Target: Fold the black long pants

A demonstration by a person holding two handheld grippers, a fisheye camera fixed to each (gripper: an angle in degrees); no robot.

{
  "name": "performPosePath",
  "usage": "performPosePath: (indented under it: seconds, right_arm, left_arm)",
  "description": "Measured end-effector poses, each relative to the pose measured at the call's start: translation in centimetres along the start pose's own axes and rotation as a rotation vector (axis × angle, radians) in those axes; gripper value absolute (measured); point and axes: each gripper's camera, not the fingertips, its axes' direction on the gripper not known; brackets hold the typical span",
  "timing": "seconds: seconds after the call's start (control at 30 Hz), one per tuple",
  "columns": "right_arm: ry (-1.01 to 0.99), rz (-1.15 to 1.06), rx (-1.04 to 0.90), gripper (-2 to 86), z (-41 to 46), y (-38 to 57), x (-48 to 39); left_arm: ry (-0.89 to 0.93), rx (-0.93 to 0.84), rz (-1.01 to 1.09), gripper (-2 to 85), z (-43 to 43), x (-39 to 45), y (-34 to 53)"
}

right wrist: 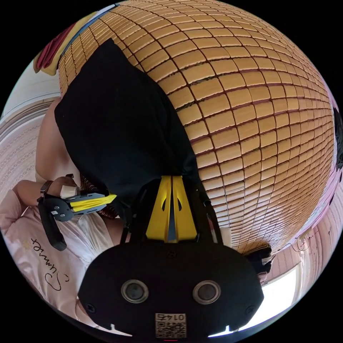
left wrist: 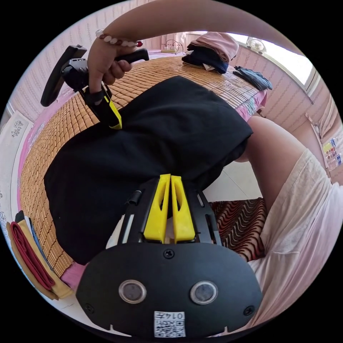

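Left claw (left wrist: 170, 175) jaws closed together; right claw (right wrist: 172, 177) jaws closed, hand (left wrist: 103, 64) gripping handle.

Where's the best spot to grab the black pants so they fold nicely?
Probably at the edges. The black pants lie flat on the bamboo mat, partly over its near side. The left gripper pinches the overhanging near edge; the right gripper pinches the far edge. Come in low from the sides, since thin edges fit between jaws.

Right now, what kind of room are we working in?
Probably a bedroom: the black pants lie on a bed topped with a bamboo mat, folded clothes are piled by a window.
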Motion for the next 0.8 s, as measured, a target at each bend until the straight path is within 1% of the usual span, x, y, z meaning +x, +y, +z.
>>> performPosePath:
  seconds: [0.17, 0.37, 0.43, 0.5, 0.67, 0.73, 0.77, 0.8]
  right_arm:
    - [0.038, 0.014, -0.044, -1.0, -1.1, -3.2, -0.5]
    - [0.021, 0.036, -0.081, -1.0, -2.0, -6.1, -0.1]
    - [0.012, 0.04, -0.076, -1.0, -2.2, -6.6, -0.1]
    - [0.003, 0.045, -0.07, -0.9, -2.3, -7.0, 0.0]
    - [-0.007, 0.087, -0.046, -0.8, -2.7, -8.0, -0.1]
    - [0.005, 0.094, -0.041, -0.8, -2.7, -8.3, -0.4]
    - [0.015, 0.093, -0.041, -0.7, -2.7, -8.5, -0.6]
    - [0.021, 0.091, -0.041, -0.7, -2.7, -8.7, -0.8]
  left_arm:
    - [0.072, 0.016, -0.042, -1.0, 0.3, -1.2, -0.3]
    - [0.111, -0.027, -0.088, -1.0, 0.0, -1.8, -1.7]
    - [0.128, 0.001, -0.096, -1.0, -1.0, -2.3, -2.4]
    - [0.101, 0.083, -0.148, -1.0, -2.7, -3.9, -3.7]
    - [-0.026, 0.121, -0.186, -1.0, -2.0, -7.3, -7.5]
    - [-0.036, 0.074, -0.151, -1.0, -0.7, -7.7, -9.0]
    - [-0.004, -0.036, -0.091, -1.0, 1.2, -7.6, -9.9]
    - [-0.014, -0.041, -0.05, -1.0, 2.0, -7.3, -10.2]
